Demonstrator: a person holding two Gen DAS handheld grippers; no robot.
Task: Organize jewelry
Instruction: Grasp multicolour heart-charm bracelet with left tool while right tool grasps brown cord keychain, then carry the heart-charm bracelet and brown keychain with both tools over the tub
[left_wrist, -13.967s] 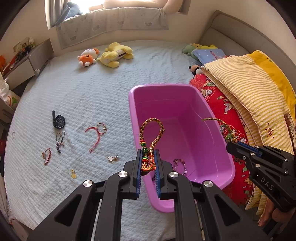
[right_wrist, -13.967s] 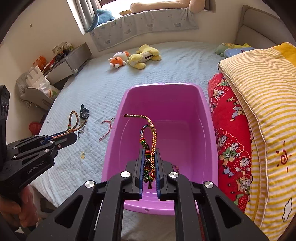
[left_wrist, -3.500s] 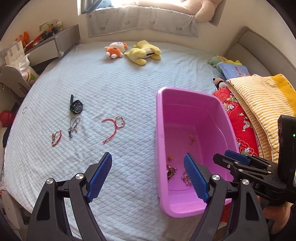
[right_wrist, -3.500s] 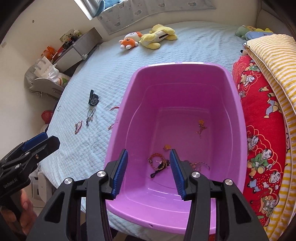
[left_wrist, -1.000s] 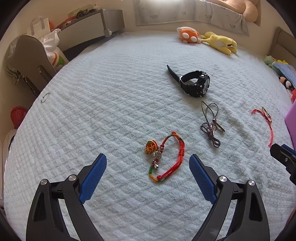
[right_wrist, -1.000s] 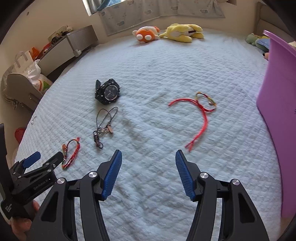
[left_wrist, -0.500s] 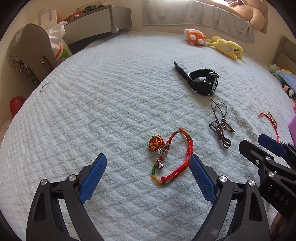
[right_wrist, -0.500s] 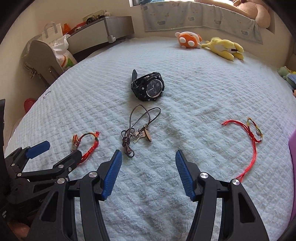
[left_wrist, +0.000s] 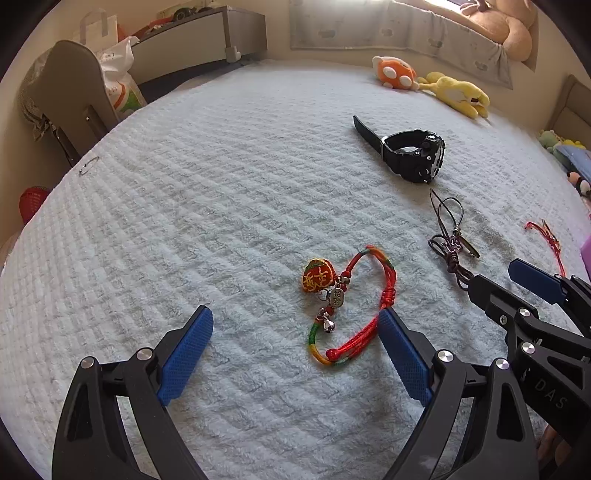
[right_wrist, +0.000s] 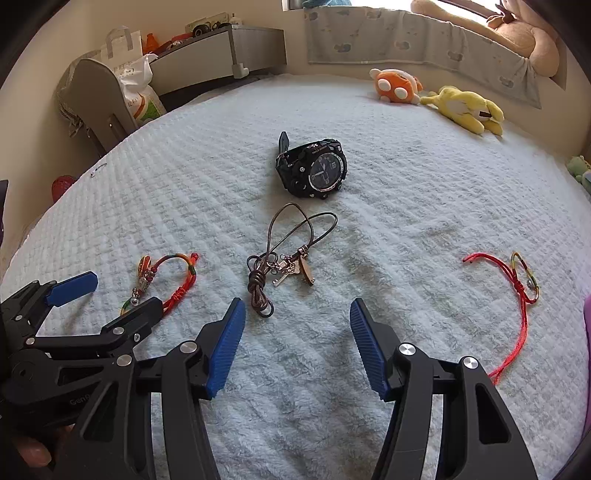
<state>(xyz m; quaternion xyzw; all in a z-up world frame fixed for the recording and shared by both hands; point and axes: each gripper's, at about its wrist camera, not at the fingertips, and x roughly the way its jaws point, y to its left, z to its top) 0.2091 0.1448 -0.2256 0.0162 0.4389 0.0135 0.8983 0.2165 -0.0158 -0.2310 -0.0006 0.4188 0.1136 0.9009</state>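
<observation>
Through the left wrist camera I see my left claw (left_wrist: 291, 332) spread wide with nothing clamped. The multicoloured bracelet (left_wrist: 349, 306) lies on the bedspread (left_wrist: 184, 221) between the blue pads, toward the right one; its red cord meets the tip of the right pad (left_wrist: 400, 354), though I cannot tell whether they actually touch. Beyond the claw to the right lie the brown cord with charms (left_wrist: 452, 240) and, farther off, the black watch (left_wrist: 413, 155). My right claw (left_wrist: 513, 280) enters from the right edge, its body cut off by the frame, so from here I cannot judge its jaws. The red string (left_wrist: 546, 236) is partly cut off at the far right.

Through the right wrist camera my right claw (right_wrist: 295, 343) stands open and empty. The brown cord with charms (right_wrist: 284, 258) lies just ahead of its left pad, the black watch (right_wrist: 314, 170) farther ahead. The red string (right_wrist: 517, 291) sits well off to the right, its lower end passing behind the claw's arm. My left claw (right_wrist: 107, 291) comes in from the left, covering the bottom of the multicoloured bracelet (right_wrist: 173, 277). A purple sliver at the right edge is too cropped to identify.
</observation>
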